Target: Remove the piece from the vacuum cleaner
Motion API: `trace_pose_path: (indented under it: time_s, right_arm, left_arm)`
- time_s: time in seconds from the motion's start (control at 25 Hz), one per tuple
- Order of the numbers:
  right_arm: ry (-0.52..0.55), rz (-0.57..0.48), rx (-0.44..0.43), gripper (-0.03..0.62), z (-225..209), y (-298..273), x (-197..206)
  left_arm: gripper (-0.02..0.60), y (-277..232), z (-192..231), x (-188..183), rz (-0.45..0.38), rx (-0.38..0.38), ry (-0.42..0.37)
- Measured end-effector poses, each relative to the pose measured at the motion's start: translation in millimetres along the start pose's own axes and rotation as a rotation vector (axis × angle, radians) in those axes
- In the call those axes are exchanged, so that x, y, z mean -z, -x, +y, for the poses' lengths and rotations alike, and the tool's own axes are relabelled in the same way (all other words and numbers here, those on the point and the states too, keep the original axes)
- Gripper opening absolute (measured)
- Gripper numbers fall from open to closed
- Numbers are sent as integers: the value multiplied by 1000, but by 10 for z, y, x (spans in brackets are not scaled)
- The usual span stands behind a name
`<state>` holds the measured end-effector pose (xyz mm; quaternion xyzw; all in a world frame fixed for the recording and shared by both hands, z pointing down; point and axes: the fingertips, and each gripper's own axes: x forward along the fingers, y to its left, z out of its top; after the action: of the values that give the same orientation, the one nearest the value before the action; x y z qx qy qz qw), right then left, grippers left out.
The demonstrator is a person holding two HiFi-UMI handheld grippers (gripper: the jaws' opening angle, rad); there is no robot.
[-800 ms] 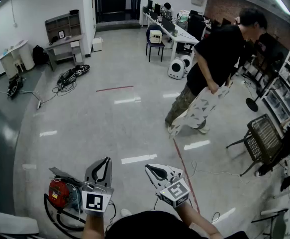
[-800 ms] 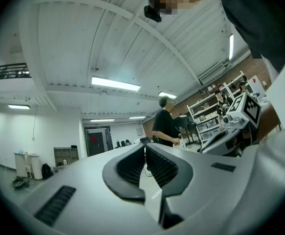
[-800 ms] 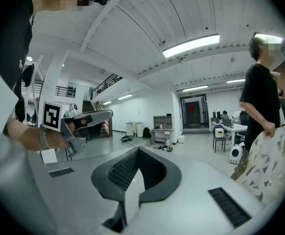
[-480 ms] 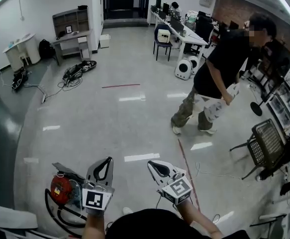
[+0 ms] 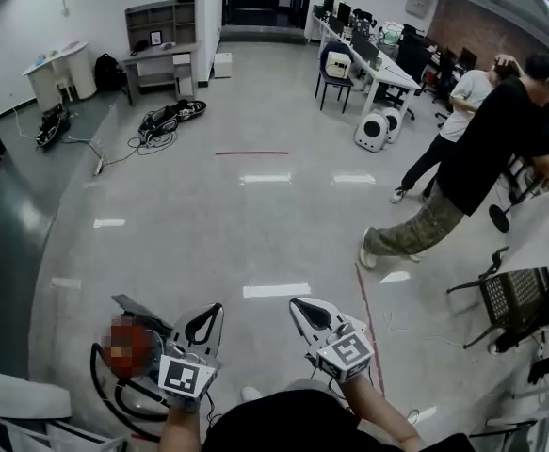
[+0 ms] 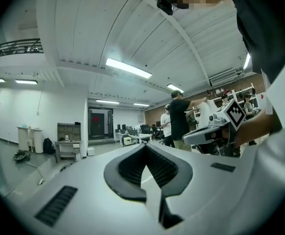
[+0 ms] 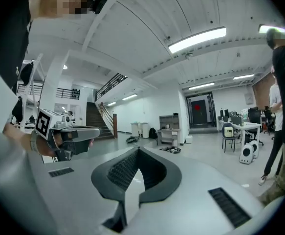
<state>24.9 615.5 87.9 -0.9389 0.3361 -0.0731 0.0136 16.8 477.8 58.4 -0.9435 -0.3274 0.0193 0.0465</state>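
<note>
The vacuum cleaner (image 5: 128, 347) lies on the floor at the bottom left of the head view: a red body, partly hidden by a mosaic patch, with a grey lid and a black hose (image 5: 100, 392) looped round it. Just right of it, my left gripper (image 5: 206, 312) is held level and shut, with nothing in its jaws (image 6: 144, 150). My right gripper (image 5: 302, 307) is beside it, also shut and holding nothing (image 7: 138, 152). Each gripper shows in the other's view: the right gripper (image 6: 215, 131) and the left gripper (image 7: 69, 136). Neither touches the vacuum cleaner.
A person in a black shirt (image 5: 486, 158) leans at the right, with a second person (image 5: 462, 97) behind. A black mesh chair (image 5: 514, 295) stands at the right edge. A red tape line (image 5: 368, 318) runs along the floor. Cables (image 5: 166, 121) and desks lie farther back.
The person in black has moved right and farther off, and a second person has come into sight. The head view has swung slightly. Both grippers keep their places, still shut.
</note>
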Motion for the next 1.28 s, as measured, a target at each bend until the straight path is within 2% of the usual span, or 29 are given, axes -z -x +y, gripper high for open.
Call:
trace_pose_path:
  time_s: [0.24, 0.52, 0.84, 1.04, 1.16, 1.28]
  right_arm:
    - [-38, 34, 1, 28, -46, -285, 88]
    - [-54, 37, -69, 28, -298, -1042, 62]
    - [-53, 54, -212, 28, -923, -2171, -138]
    - [-44, 55, -325, 28, -1279, -2815, -255]
    - [-34, 65, -406, 28, -1370, -3167, -286]
    - [-22, 84, -492, 28, -1359, -3486, -261]
  left_arm:
    - [17, -5, 225, 212, 62, -6, -10]
    - [17, -299, 771, 433, 111, -87, 10]
    - [17, -1025, 1655, 582, 170, -235, 10]
    - [17, -1454, 2134, 665, 237, -355, -27]
    - [17, -1636, 2322, 724, 240, -396, -44]
    - [17, -1708, 2474, 786, 247, -460, -27]
